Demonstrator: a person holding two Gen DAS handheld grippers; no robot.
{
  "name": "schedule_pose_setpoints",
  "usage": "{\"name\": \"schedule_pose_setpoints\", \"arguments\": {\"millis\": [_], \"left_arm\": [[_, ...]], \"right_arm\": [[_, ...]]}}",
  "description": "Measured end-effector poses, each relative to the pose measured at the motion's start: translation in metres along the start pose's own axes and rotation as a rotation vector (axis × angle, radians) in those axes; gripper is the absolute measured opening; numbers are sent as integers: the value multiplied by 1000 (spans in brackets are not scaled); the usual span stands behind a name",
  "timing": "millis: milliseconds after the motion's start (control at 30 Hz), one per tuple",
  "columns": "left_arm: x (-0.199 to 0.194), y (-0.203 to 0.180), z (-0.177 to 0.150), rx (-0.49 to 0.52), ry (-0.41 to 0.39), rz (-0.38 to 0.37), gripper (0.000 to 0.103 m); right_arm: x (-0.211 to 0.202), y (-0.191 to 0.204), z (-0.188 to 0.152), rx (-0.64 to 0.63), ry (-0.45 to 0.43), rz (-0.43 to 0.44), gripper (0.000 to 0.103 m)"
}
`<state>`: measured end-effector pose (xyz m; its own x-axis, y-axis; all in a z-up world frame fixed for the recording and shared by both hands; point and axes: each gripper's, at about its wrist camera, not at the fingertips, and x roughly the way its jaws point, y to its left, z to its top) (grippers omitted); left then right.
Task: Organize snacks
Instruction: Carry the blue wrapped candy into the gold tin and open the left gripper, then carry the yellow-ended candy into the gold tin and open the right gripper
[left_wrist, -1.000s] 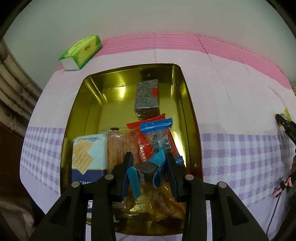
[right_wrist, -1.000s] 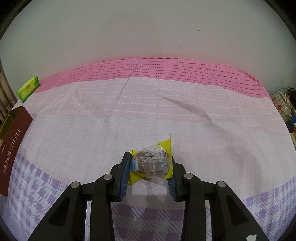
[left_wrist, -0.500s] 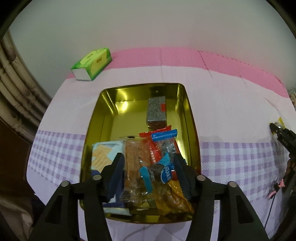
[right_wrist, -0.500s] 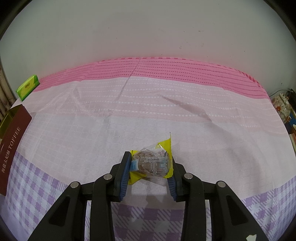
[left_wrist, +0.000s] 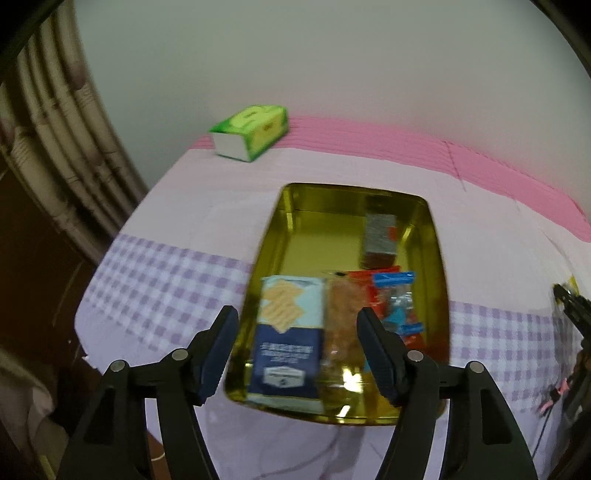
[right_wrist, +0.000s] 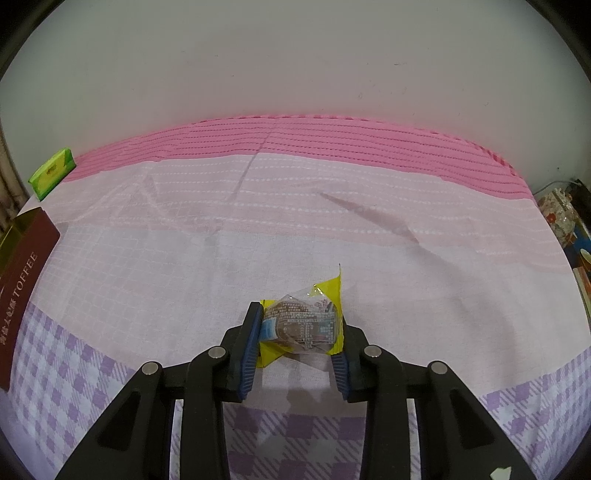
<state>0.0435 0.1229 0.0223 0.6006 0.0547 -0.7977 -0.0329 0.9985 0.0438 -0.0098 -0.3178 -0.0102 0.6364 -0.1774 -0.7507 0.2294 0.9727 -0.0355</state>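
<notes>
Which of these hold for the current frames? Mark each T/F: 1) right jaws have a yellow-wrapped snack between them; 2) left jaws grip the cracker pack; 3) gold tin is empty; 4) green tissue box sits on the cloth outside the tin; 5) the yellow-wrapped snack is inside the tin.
1) True. The right gripper has the yellow-wrapped snack between its jaws, which are closing.
2) False. The left gripper holds nothing; its jaws are opening above the gold tin.
3) False. It holds a cracker pack and several other snacks.
4) True. The green tissue box sits at the cloth's far edge.
5) False. It lies on the tablecloth.
</notes>
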Motion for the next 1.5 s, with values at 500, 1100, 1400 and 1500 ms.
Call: {"name": "schedule_pose_setpoints", "arguments": {"millis": [500,1100,1400,1500], "left_arm": [[-4,31,-22,-59,-20,62,70],[-7,55,-35,-108,-34,112,71],[-9,71,-41,-160,-16,98,72],[-9,74,-42,-170,-9,92,73]], "right_arm": [[-30,12,8,-1,-31,-2,29],[-100,105,21,-153,-94,177,29],[-106,191,20,-279,-82,311,29],[-105,219,18,-321,-74,353,29]]}}
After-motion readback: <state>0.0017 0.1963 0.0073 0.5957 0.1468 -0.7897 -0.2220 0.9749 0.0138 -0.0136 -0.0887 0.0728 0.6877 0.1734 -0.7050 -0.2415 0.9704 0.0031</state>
